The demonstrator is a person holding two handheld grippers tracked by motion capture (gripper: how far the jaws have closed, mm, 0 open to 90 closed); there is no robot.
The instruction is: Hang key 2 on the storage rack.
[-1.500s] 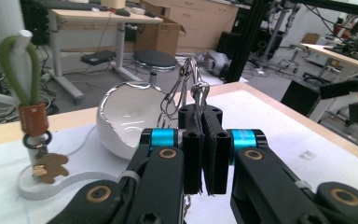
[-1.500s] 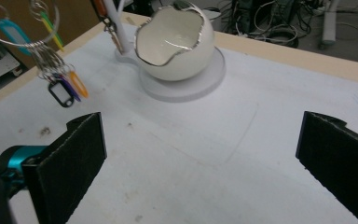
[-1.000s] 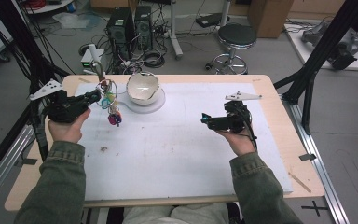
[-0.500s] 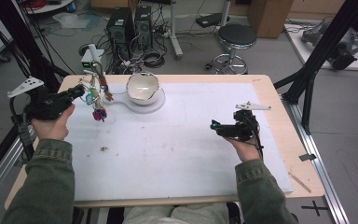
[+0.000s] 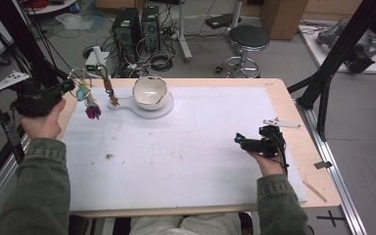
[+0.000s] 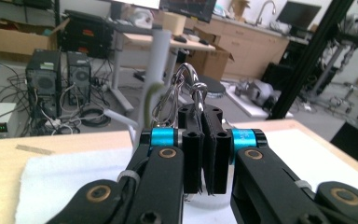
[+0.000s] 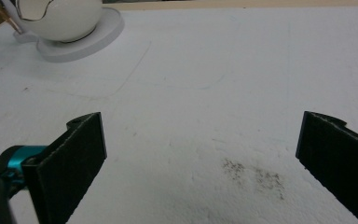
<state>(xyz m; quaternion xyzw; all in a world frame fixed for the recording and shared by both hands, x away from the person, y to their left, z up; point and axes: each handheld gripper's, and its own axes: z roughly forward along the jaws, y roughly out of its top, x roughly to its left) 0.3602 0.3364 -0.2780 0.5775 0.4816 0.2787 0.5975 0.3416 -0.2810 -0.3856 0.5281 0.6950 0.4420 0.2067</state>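
My left gripper [image 5: 67, 86] hovers over the table's far left corner, shut on a bunch of keys [image 5: 89, 102] whose coloured tags dangle below it. In the left gripper view its jaws [image 6: 200, 112] are pressed together on the bunch's silver carabiner [image 6: 186, 80]. A white bowl [image 5: 150, 91] sits on a round white base [image 5: 165, 108] at the far middle. My right gripper [image 5: 239, 140] is held low over the right side of the white mat [image 5: 186, 152]. In the right gripper view its pads [image 7: 81, 149] stand wide apart with nothing between them [image 7: 200, 154].
A white post [image 6: 161, 60] with an olive hook stands just beyond the left gripper, beside the bowl [image 7: 60, 16]. Bare wooden table edge [image 5: 298, 117] runs along the right. Computer towers [image 5: 134, 27], cables and a stool [image 5: 247, 41] are on the floor behind.
My left hand has swung left and up with the keys, away from the bowl. My right hand has moved right and down toward the mat's right side.
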